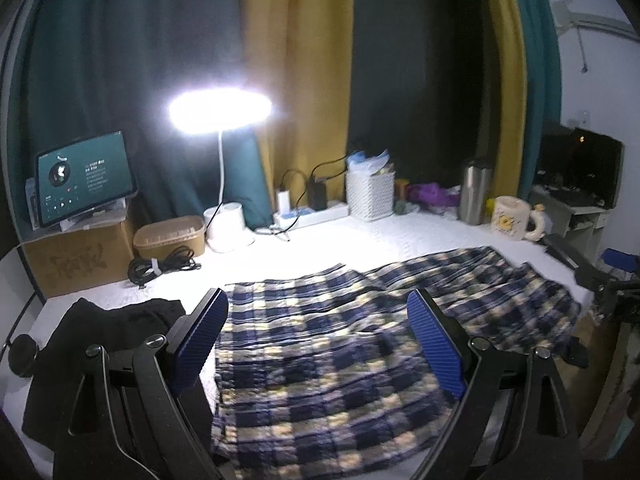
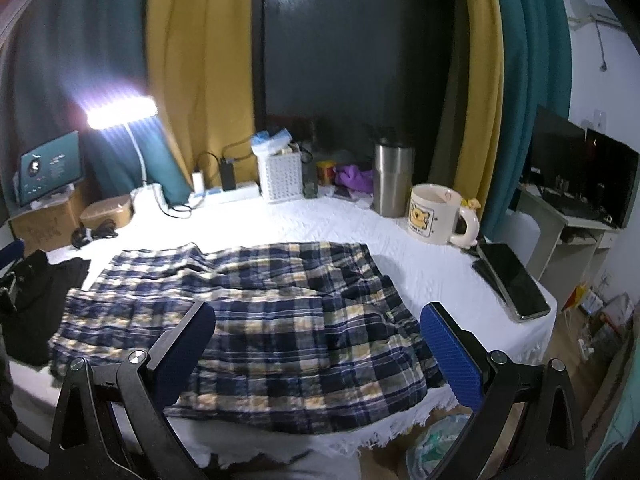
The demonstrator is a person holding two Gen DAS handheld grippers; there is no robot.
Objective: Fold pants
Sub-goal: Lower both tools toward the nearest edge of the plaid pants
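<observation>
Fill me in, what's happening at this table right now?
A person holds a gripper in each hand over plaid pants spread on a white-covered table. The left gripper and right gripper are both open above the fabric, gripping nothing. The pants lie rumpled, not yet neatly folded. A black garment sits beside them, with a mug and phone nearby.
</observation>
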